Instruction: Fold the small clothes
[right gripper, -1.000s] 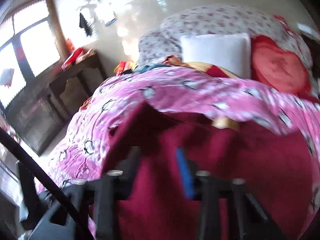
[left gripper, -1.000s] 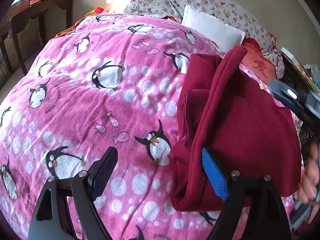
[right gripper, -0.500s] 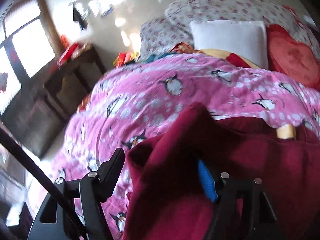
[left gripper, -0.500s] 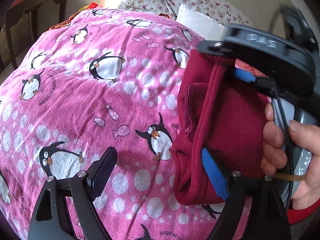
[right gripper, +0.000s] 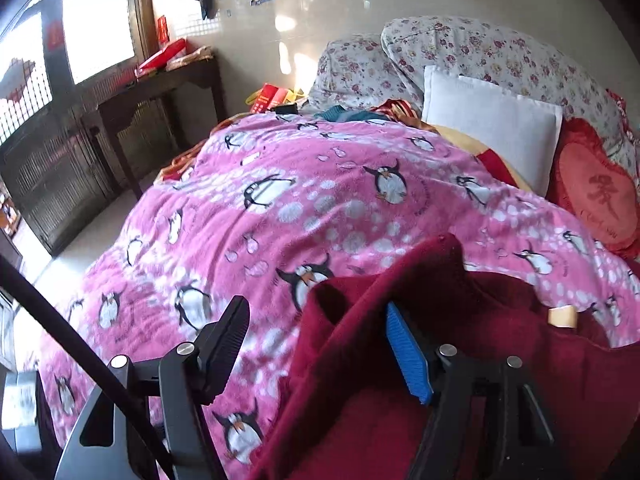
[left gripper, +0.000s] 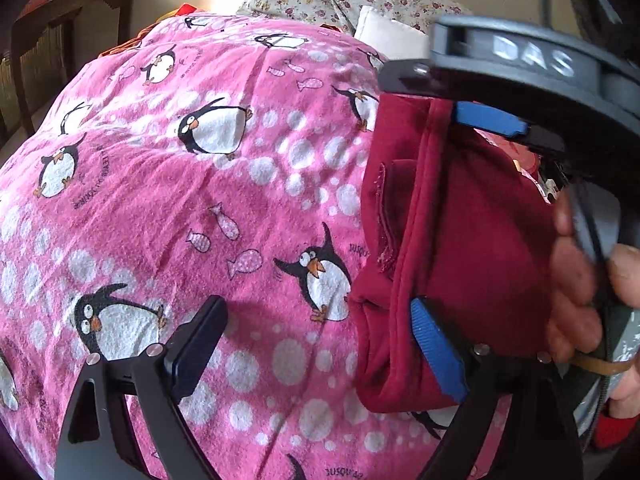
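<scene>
soft maroon garment [left gripper: 472, 240] lies bunched on fleecy penguin blanket [left gripper: 200, 200].

Left tool [left gripper: 320, 344] has its fingers spread wide, the blue-padded finger [left gripper: 438, 350] lying against cloth. Right tool [right gripper: 320, 350] is likewise spread wide; seen from the left wrist it reaches in from the right, gripped by the right hand [left gripper: 580, 288].

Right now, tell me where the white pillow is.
The white pillow sits at the far right of the bed in the right wrist view, leaning on the floral pillows, left of the red cushion.
</scene>
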